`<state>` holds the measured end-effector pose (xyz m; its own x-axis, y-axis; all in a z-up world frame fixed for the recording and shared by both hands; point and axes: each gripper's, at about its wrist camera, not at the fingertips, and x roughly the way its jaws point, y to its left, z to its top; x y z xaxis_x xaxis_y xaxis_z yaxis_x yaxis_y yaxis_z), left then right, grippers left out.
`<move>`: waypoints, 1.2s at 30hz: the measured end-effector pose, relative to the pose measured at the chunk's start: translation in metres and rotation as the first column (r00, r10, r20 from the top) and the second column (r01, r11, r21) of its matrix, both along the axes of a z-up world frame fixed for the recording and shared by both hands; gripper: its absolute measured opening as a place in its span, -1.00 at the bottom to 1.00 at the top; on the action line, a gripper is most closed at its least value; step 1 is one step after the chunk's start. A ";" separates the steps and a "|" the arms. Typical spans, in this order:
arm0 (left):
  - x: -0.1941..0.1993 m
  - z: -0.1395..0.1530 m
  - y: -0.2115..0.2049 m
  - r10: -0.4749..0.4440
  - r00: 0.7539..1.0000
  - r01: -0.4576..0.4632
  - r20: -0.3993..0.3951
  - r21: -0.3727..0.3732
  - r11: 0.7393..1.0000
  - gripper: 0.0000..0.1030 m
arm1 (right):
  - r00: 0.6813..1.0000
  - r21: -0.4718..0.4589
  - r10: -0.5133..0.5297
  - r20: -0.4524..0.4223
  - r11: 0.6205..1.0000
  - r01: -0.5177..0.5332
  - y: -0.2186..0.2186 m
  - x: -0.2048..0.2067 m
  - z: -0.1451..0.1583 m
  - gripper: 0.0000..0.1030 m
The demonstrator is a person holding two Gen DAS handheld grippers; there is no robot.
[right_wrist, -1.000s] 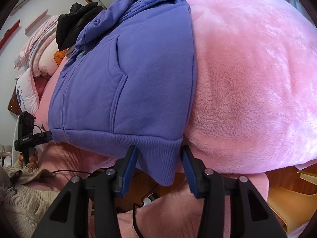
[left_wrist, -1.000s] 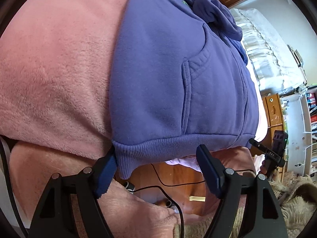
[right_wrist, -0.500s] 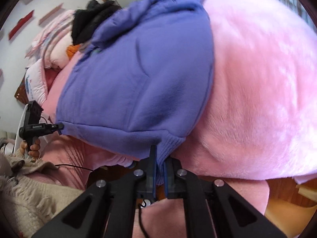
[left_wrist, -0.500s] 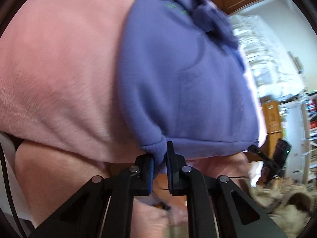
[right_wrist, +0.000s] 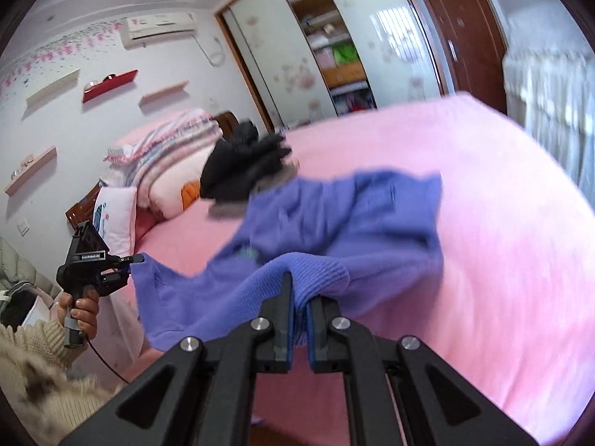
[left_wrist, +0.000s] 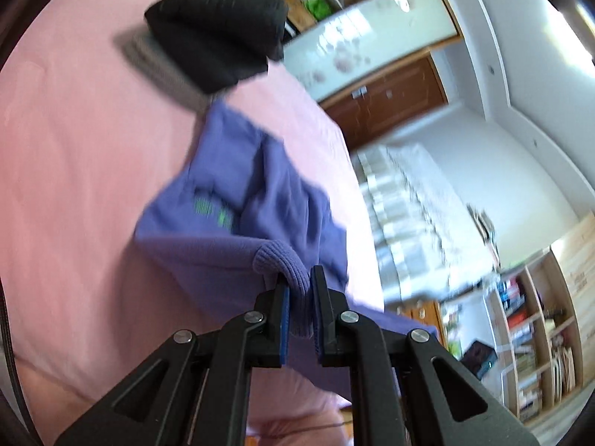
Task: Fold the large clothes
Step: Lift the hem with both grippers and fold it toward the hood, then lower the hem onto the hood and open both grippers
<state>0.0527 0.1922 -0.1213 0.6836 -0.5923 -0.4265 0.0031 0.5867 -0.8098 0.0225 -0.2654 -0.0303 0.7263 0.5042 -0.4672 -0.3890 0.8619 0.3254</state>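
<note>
Both the left gripper [left_wrist: 299, 282] and right gripper [right_wrist: 299, 291] are pinched on the purple hoodie [right_wrist: 372, 215]'s ribbed hem — carry both corners level toward what looks, through blur, like the hood end.

The hoodie [right_wrist: 390, 215] is purple with small green letters. The bed [right_wrist: 502, 245] cover is pink. A black garment [right_wrist: 241, 171] lies on it. The pillow [right_wrist: 167, 152] has pink and blue stripes. Each hand-held gripper is black with blue pads [left_wrist: 284, 319].

so the bed [right_wrist: 502, 223] has a fuzzy pink blanket over it, purple hoodie [right_wrist: 372, 219] partly lying on it, black garment [right_wrist: 241, 171] heaped further back, striped pillows [right_wrist: 167, 148] by the headboard
</note>
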 end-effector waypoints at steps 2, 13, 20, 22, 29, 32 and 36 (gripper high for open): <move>0.027 0.020 0.002 0.046 0.999 -0.047 0.018 0.019 0.999 -0.85 | 0.999 -0.010 -0.008 0.035 1.000 0.008 0.001 0.020 0.015 -0.92; 0.213 0.059 0.003 0.172 0.985 -0.173 0.022 0.200 0.964 -0.85 | 0.984 -0.061 -0.149 0.099 0.986 0.156 -0.008 0.188 0.049 -0.92; 0.339 0.012 -0.025 0.192 0.981 -0.163 -0.040 0.371 0.914 -0.85 | 0.964 -0.140 -0.265 0.021 0.954 0.265 -0.003 0.313 -0.005 -0.92; 0.357 -0.005 -0.032 0.190 0.981 -0.151 -0.047 0.435 0.888 -0.85 | 0.956 -0.169 -0.292 -0.021 0.944 0.285 -0.004 0.338 -0.027 -0.92; 0.389 -0.080 -0.066 0.183 0.981 -0.103 -0.067 0.622 0.776 -0.85 | 0.922 -0.273 -0.341 -0.184 0.919 0.285 -0.004 0.397 -0.120 -0.92; 0.390 -0.090 -0.075 0.185 0.982 -0.111 -0.047 0.647 0.755 -0.83 | 0.918 -0.280 -0.339 -0.208 0.919 0.276 -0.002 0.400 -0.140 -0.92; 0.392 -0.091 -0.086 0.182 0.982 -0.102 -0.045 0.688 0.718 -0.83 | 0.915 -0.289 -0.341 -0.217 0.918 0.273 -0.002 0.402 -0.145 -0.94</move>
